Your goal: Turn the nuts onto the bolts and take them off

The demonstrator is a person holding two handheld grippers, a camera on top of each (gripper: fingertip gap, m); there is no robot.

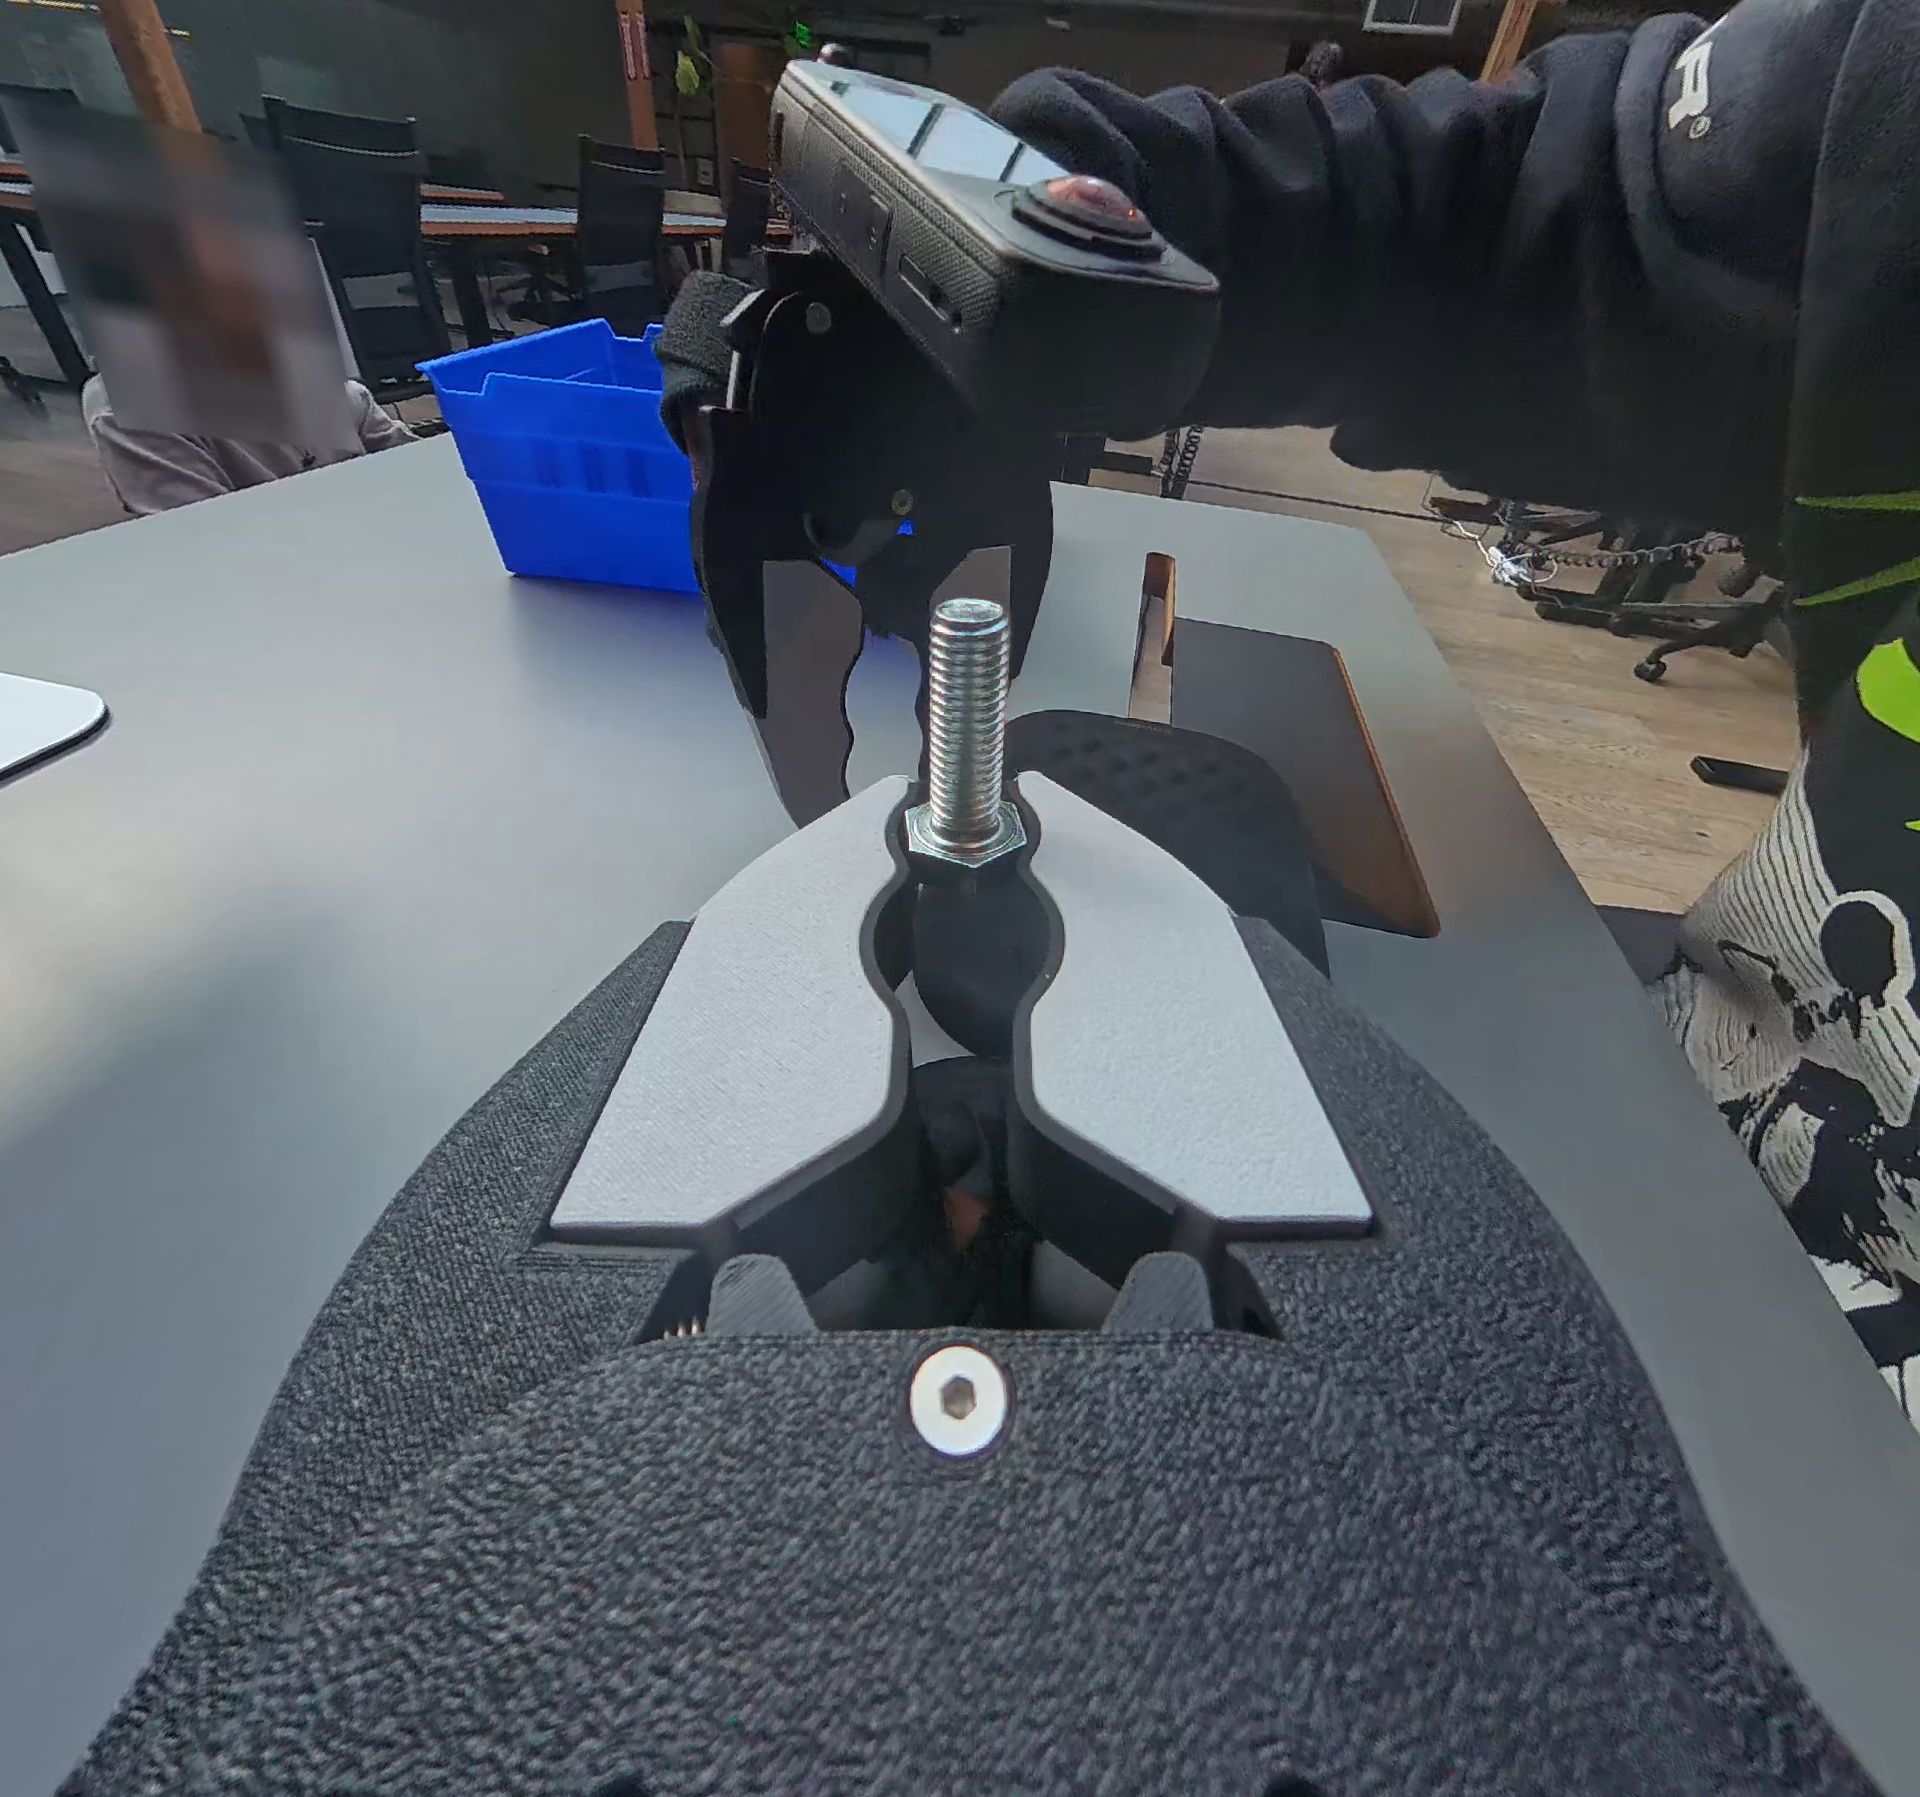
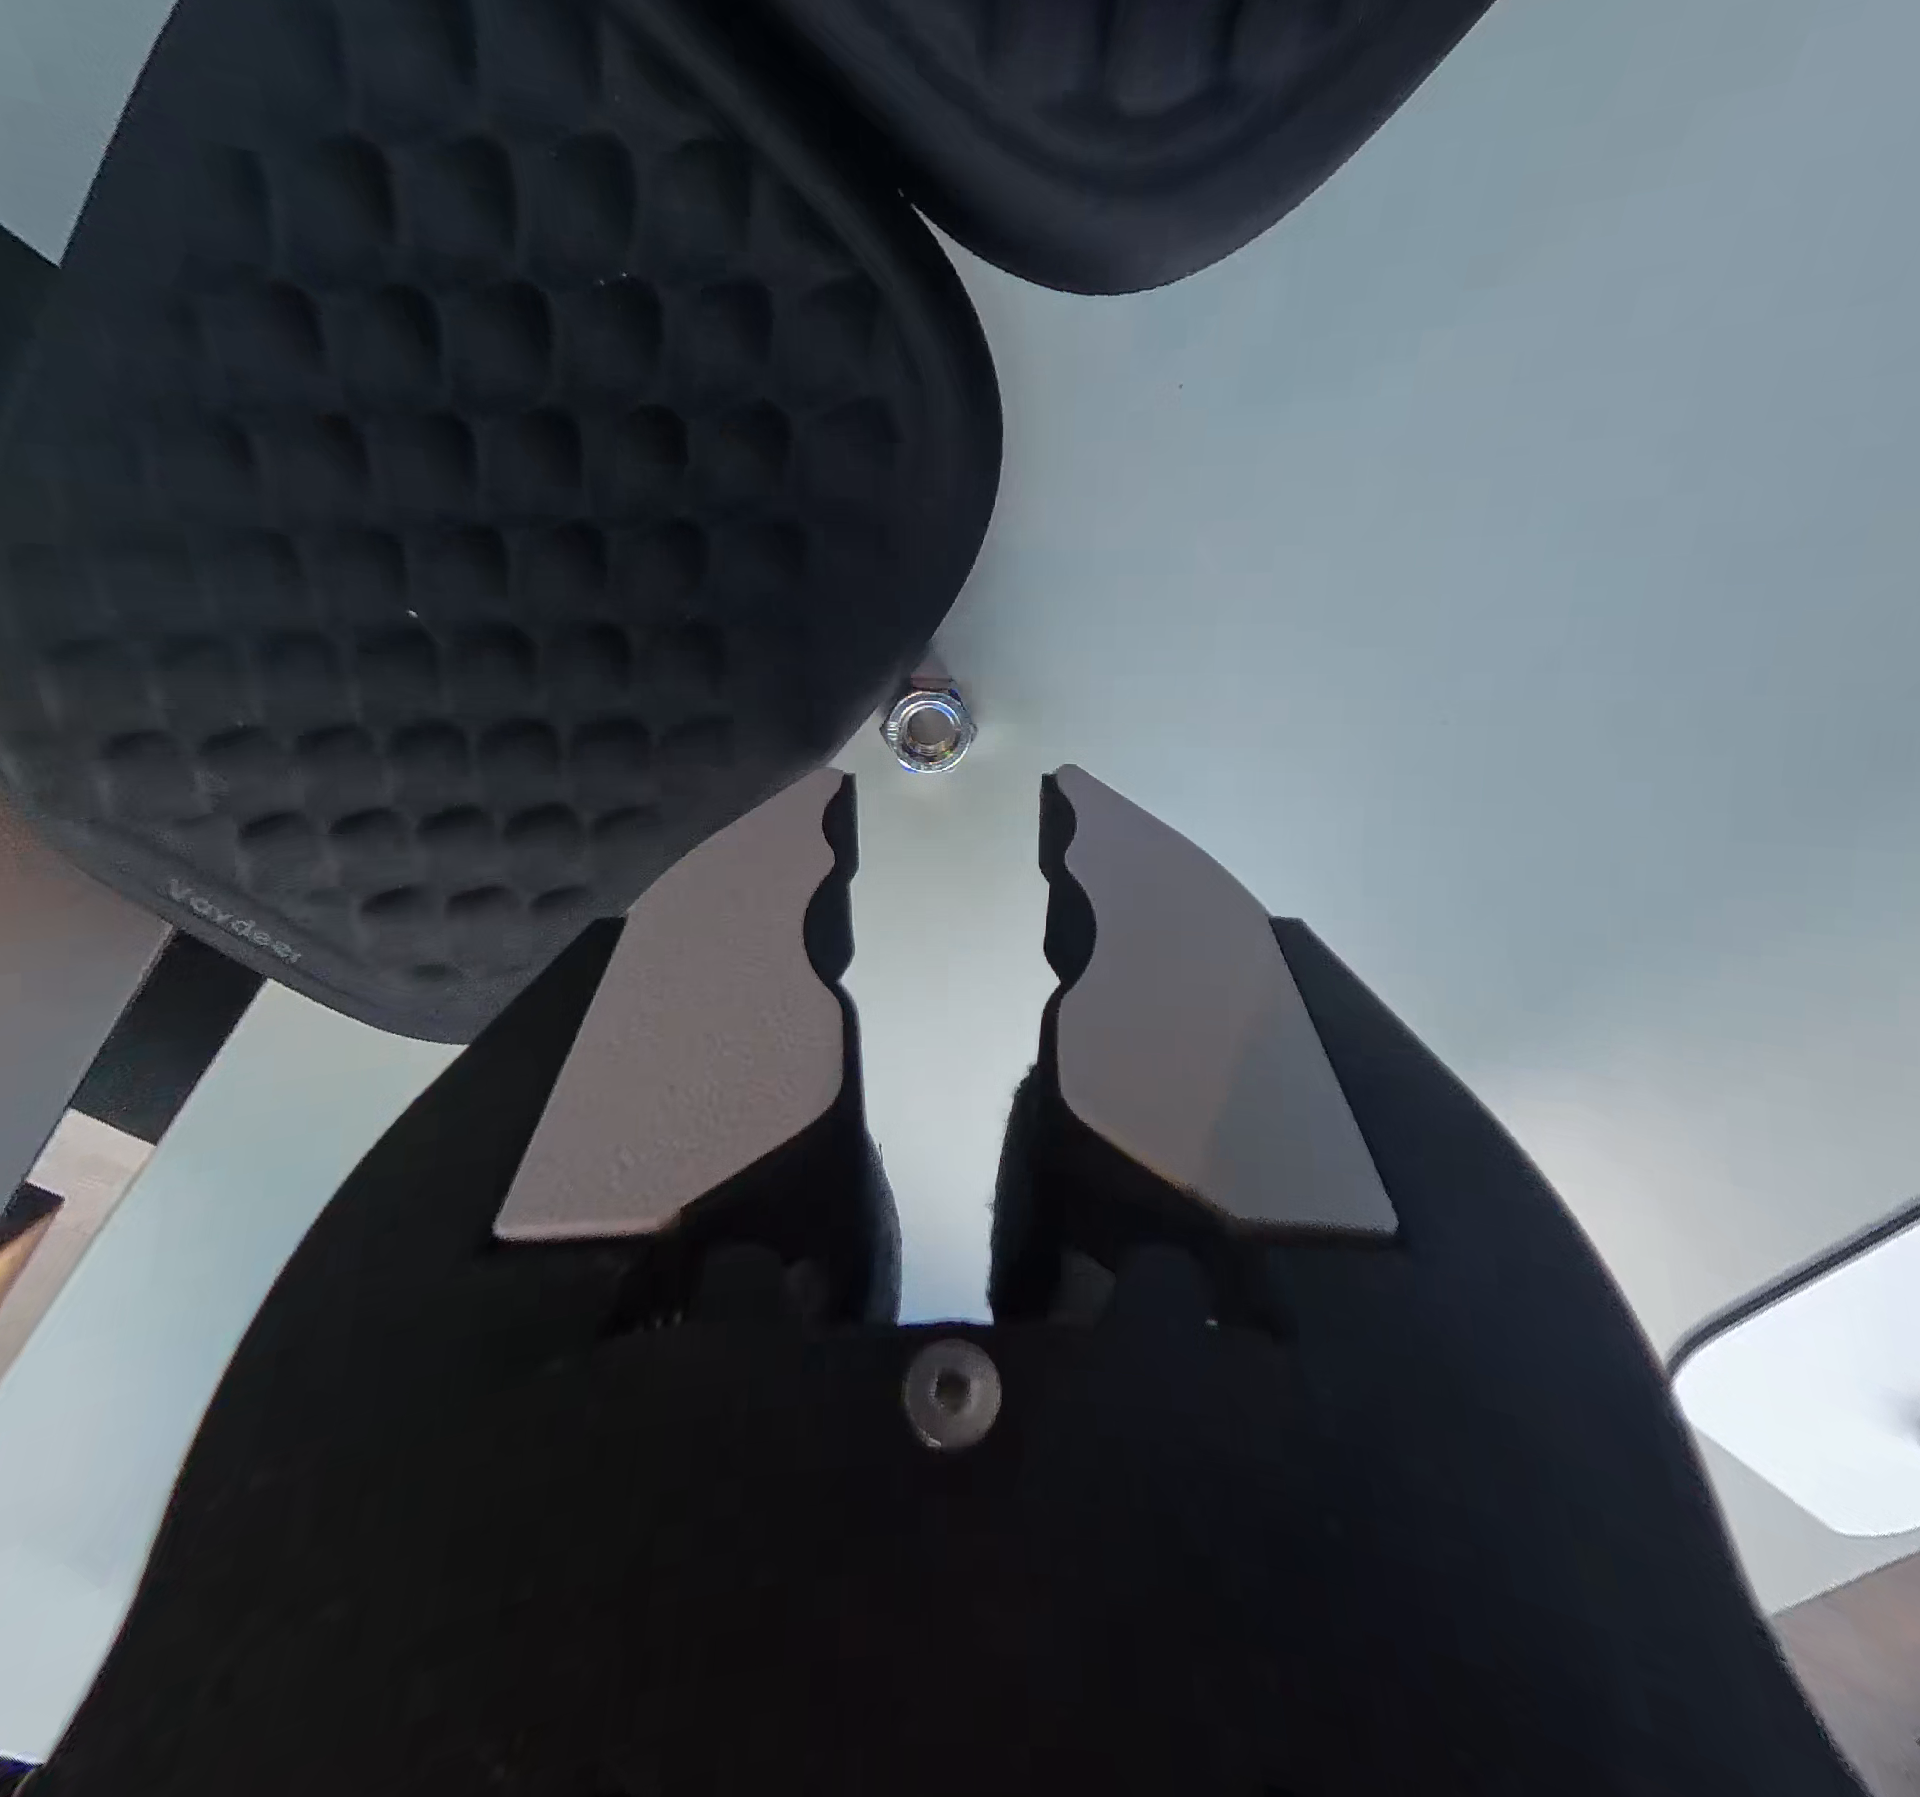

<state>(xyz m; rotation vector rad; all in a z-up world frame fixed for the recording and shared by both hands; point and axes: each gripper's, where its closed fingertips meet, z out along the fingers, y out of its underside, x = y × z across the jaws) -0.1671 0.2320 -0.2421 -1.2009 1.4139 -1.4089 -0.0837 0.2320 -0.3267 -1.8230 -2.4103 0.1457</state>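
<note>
**Right tool drops toward the bolt**

Left wrist view: my left gripper (image 1: 966, 838) is clamped at the base of the bolt (image 1: 968, 708), holding it upright above the grey table (image 1: 364, 708), a nut (image 1: 966, 835) seated low on the thread. My right gripper (image 1: 894, 698) hangs just behind, pointing down.

Right wrist view: I'm looking straight down the bolt's end (image 2: 923, 731); my right gripper (image 2: 951, 791) is parted, empty, beside a black dimpled pad (image 2: 468, 500). I'd centre over the thread and descend squarely before closing.
</note>
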